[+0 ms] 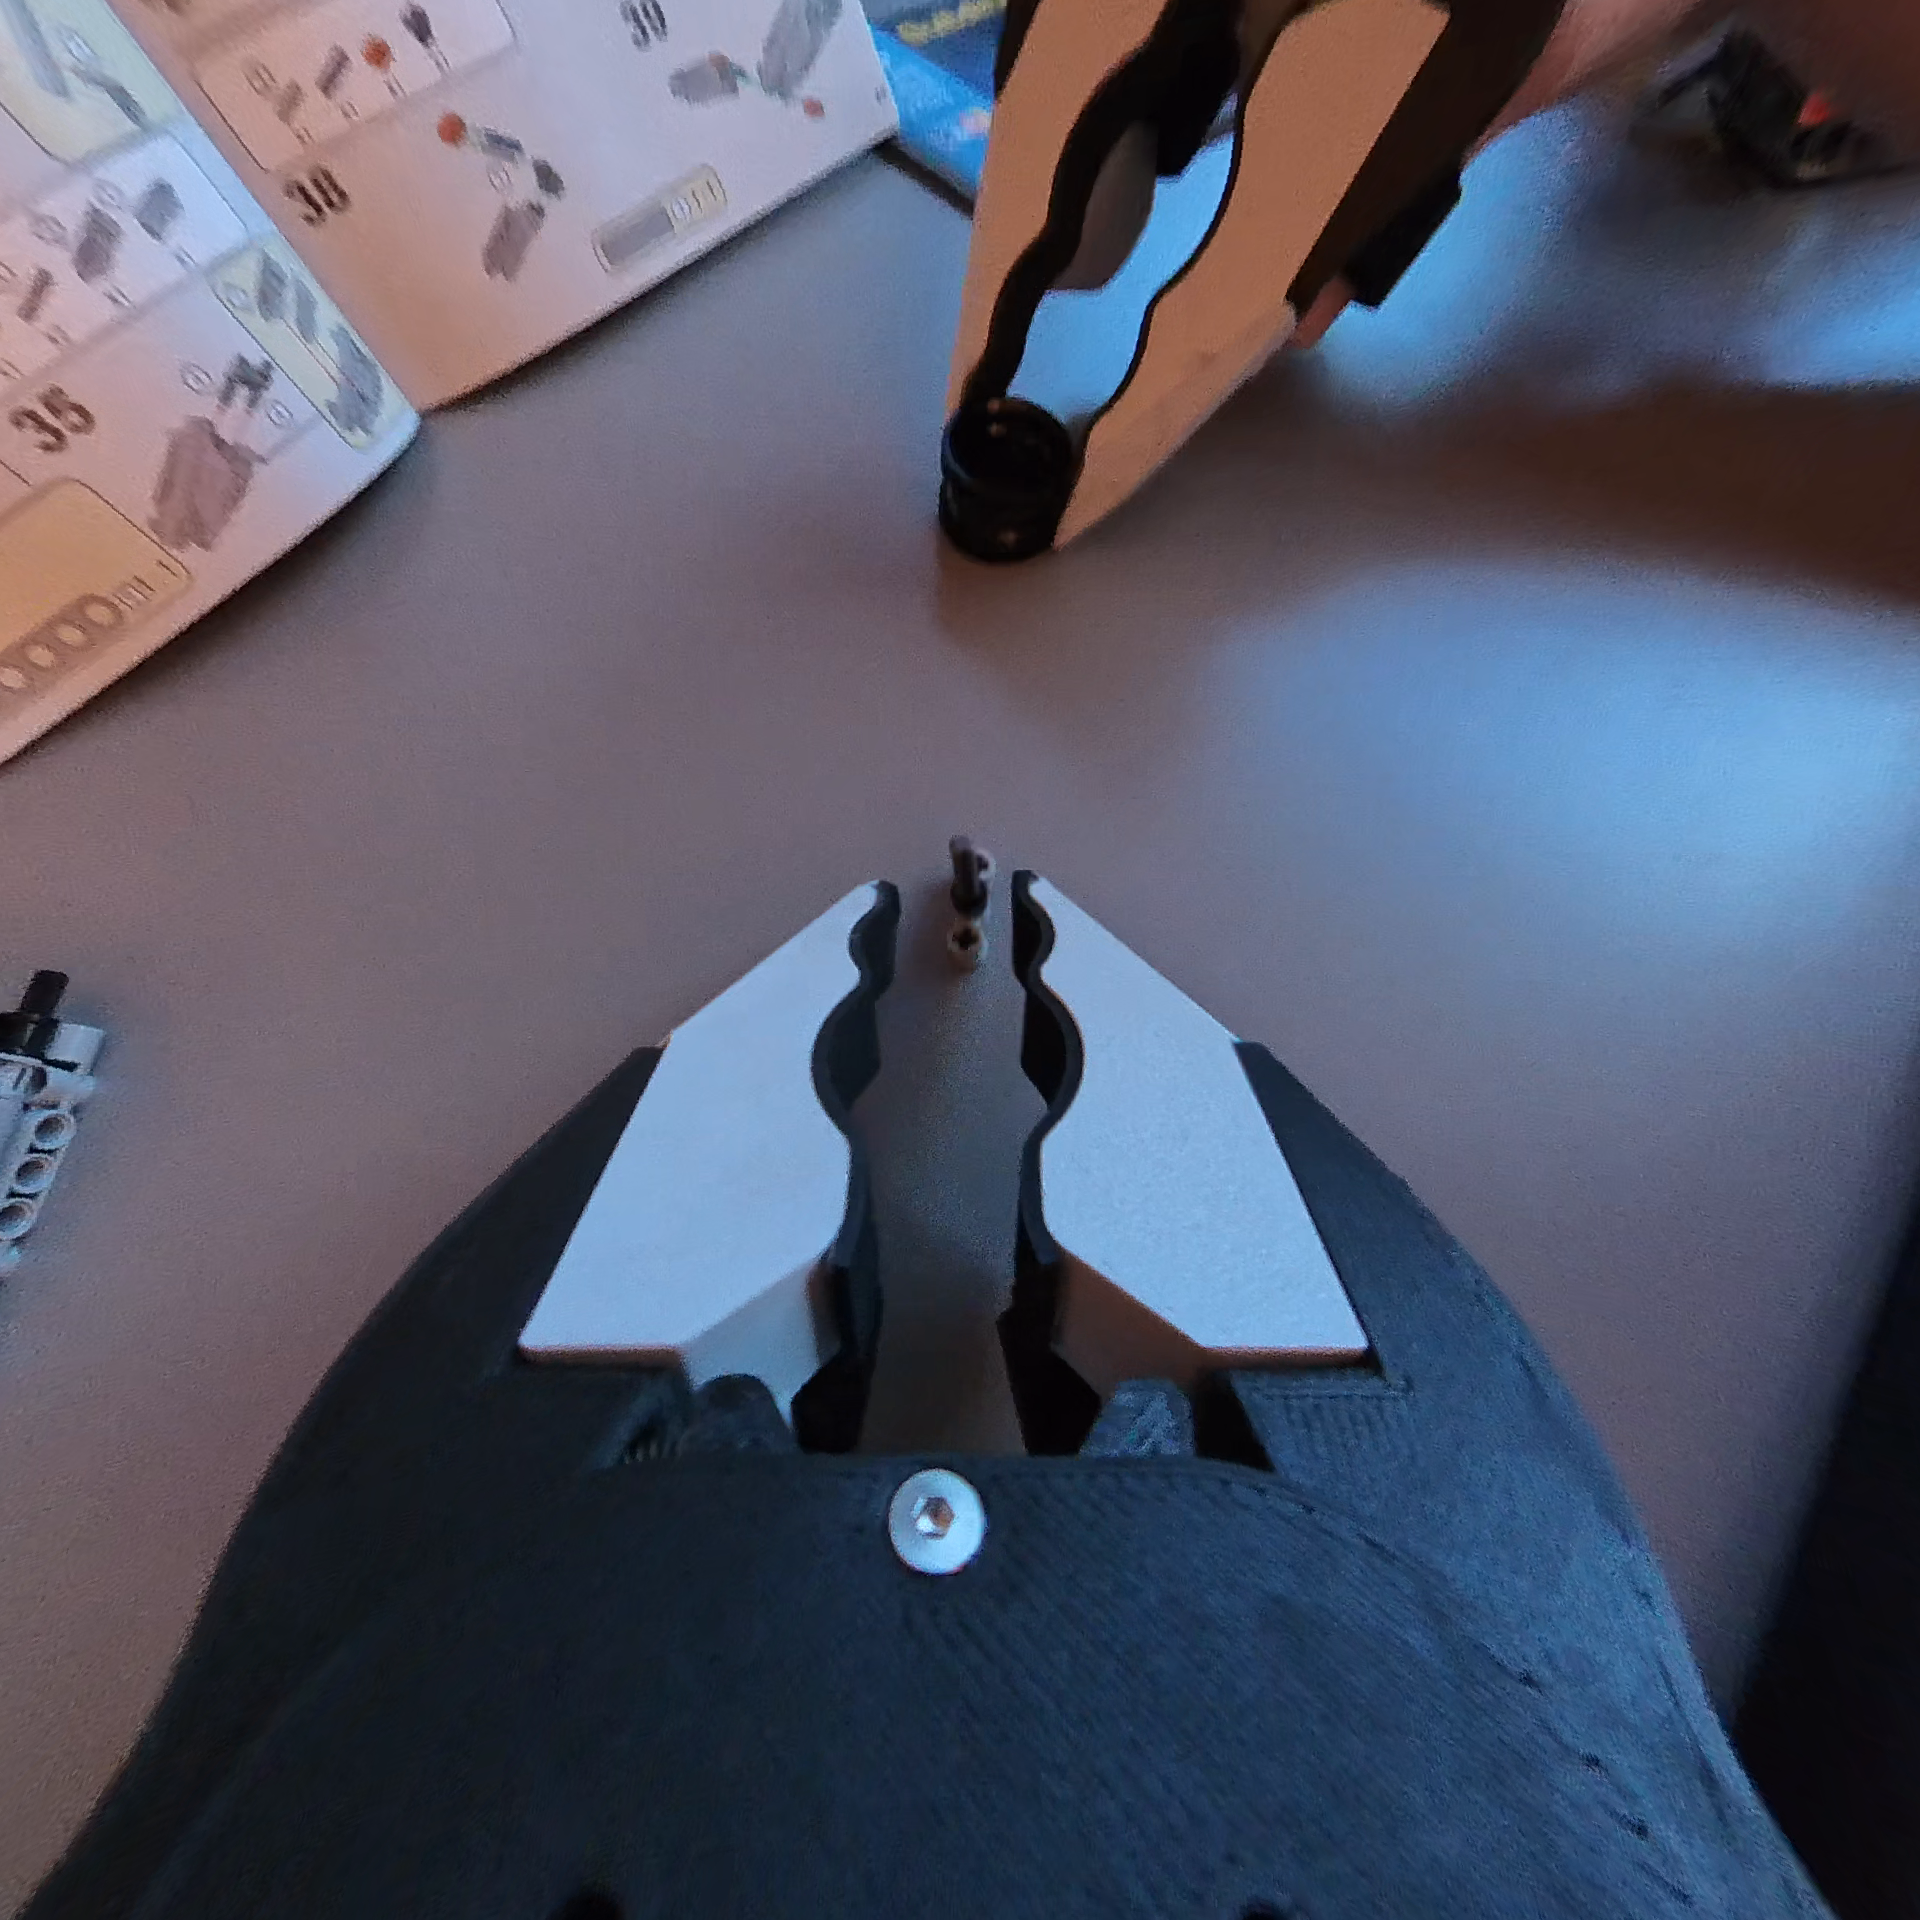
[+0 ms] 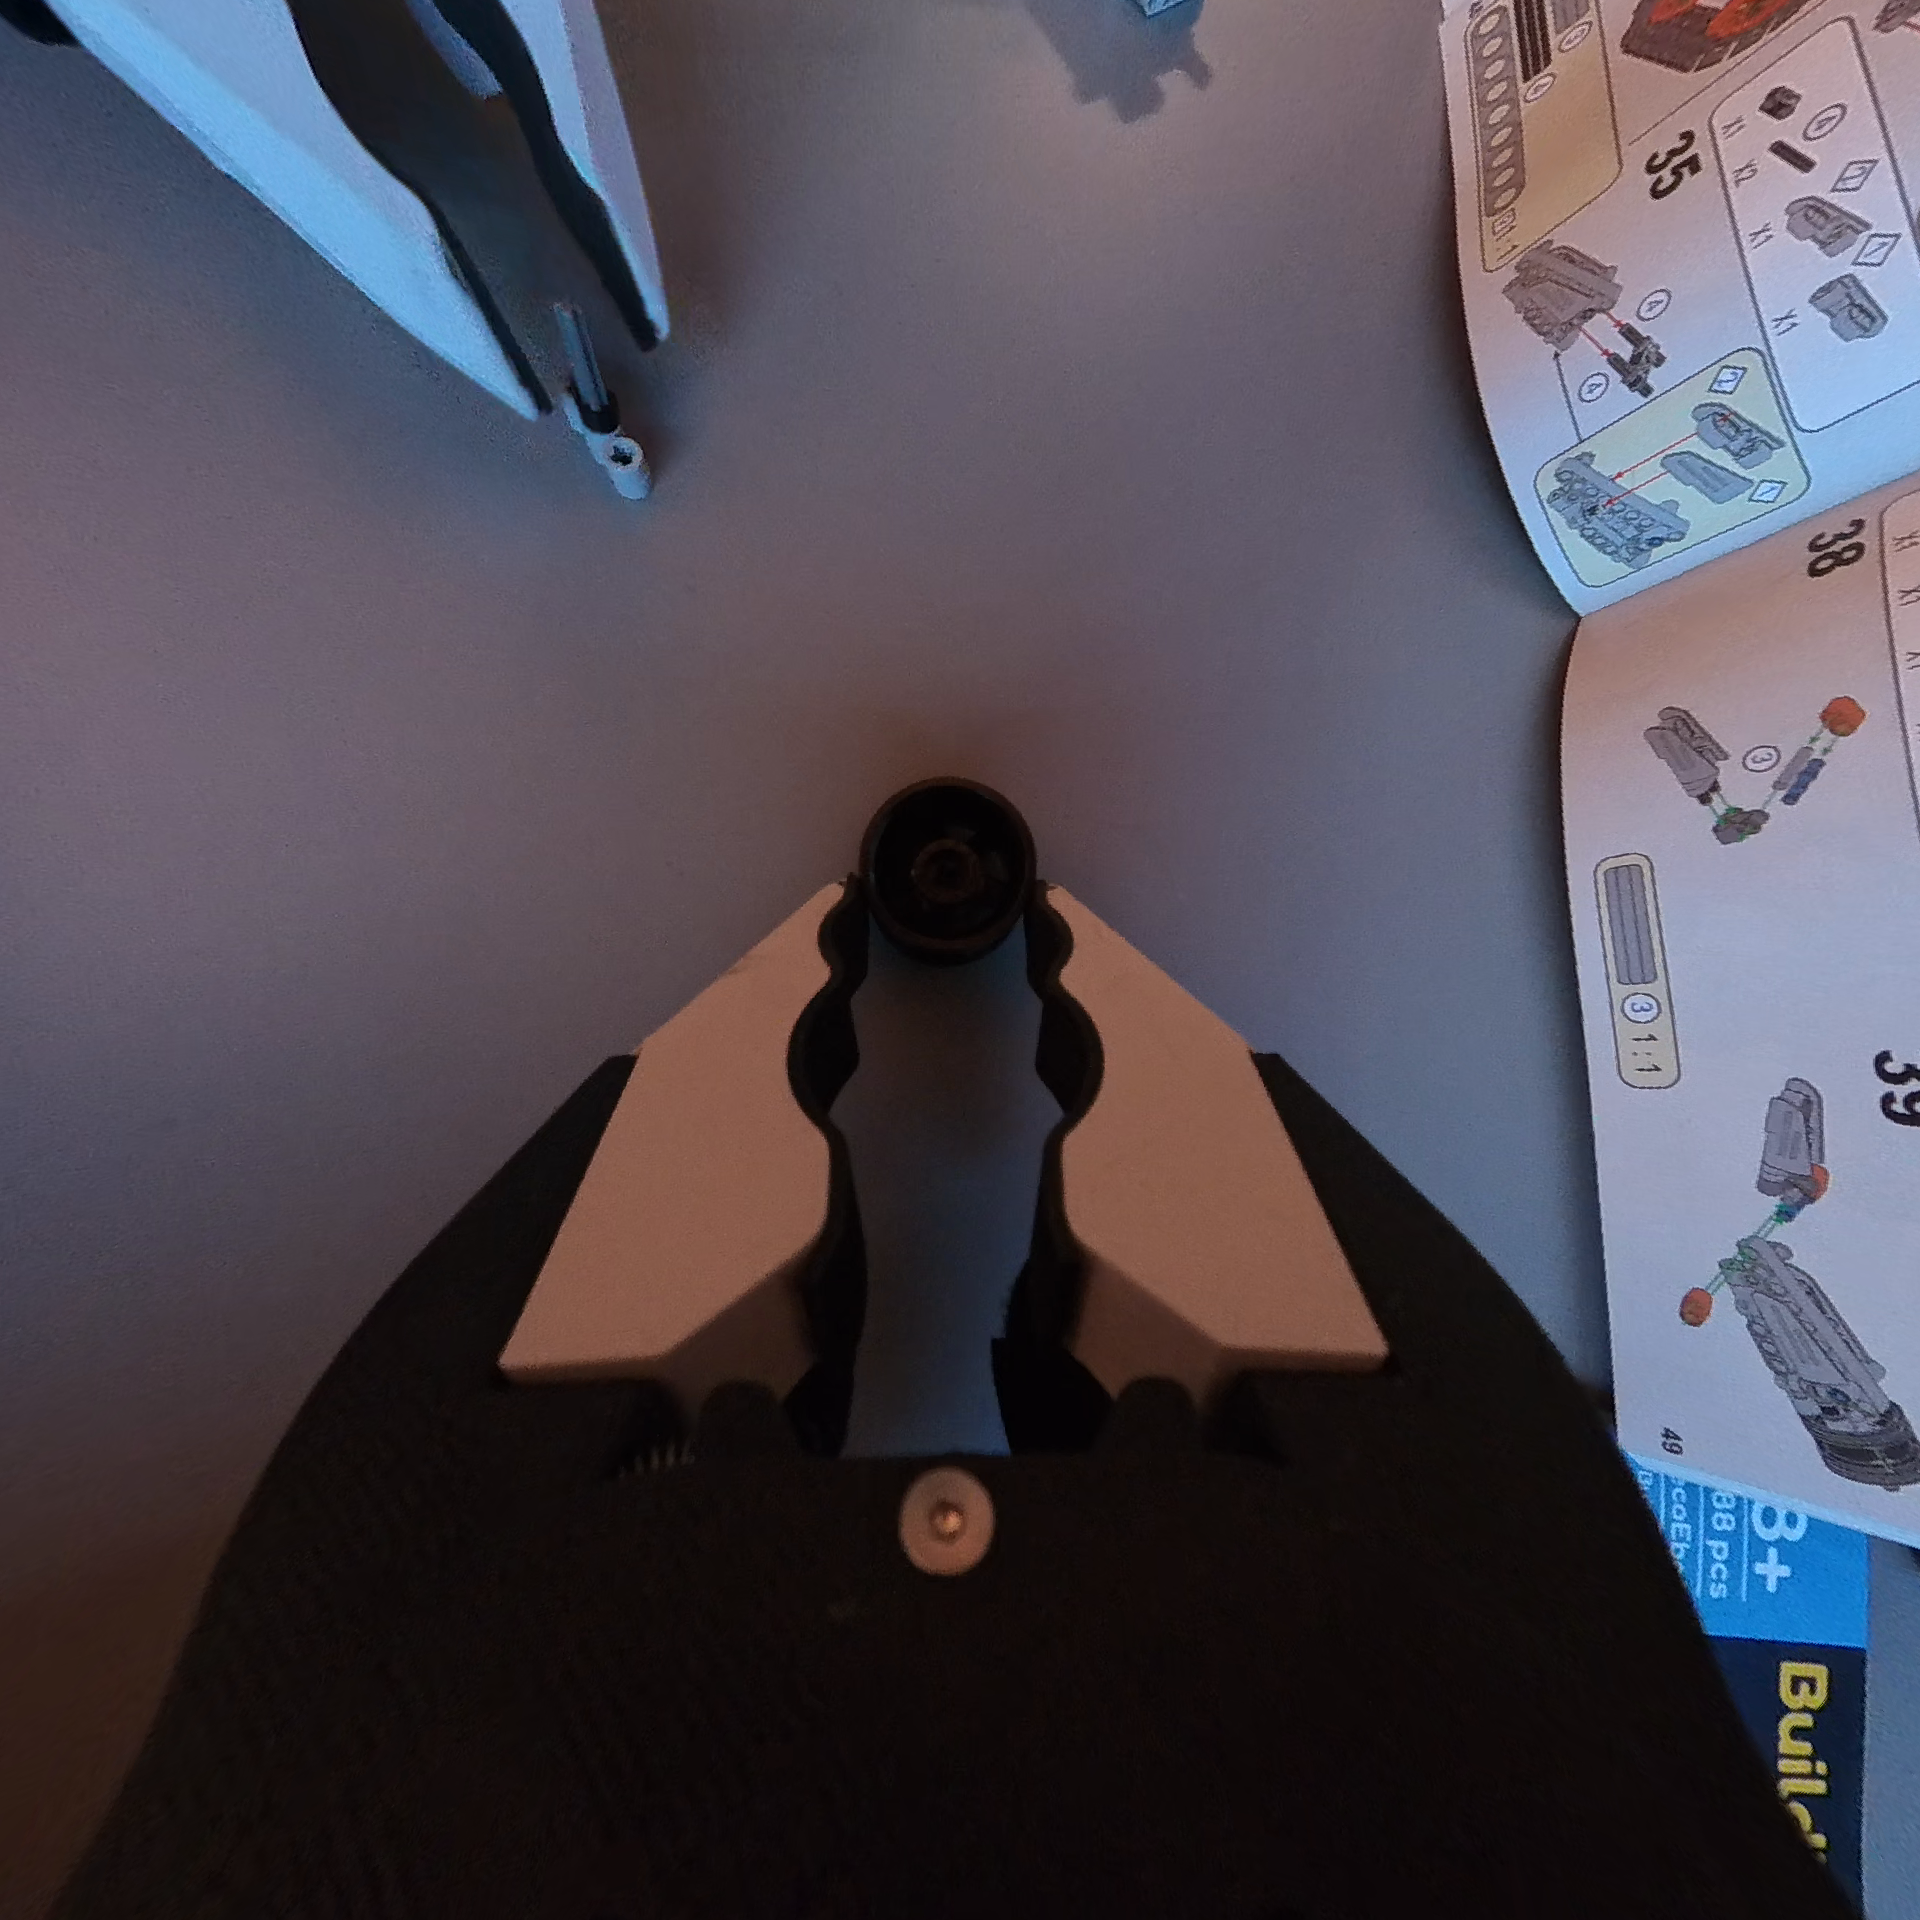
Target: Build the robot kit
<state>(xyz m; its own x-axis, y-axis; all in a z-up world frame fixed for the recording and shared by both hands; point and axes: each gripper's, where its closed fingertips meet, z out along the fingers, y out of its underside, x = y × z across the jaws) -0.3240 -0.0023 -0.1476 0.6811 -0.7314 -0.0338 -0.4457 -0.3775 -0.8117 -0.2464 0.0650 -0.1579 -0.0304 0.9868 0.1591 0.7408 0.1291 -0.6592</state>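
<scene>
Tabletop (image 1: 623, 727) carries an open instruction booklet (image 2: 1745, 935) at its edge. Right gripper (image 2: 948, 896) pinches a small black wheel (image 2: 948, 868) between its tips. Left gripper (image 1: 954, 894), jaws slightly parted, straddles a thin axle pin (image 1: 966, 904) without clamping it.

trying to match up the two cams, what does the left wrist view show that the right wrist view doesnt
Only the left wrist view: a grey beam assembly at the table's left edge. Only the right wrist view: the black wheel's hub, face on. Both: the left gripper open around a small axle piece, the right gripper shut on the wheel, the open instruction booklet.
</scene>
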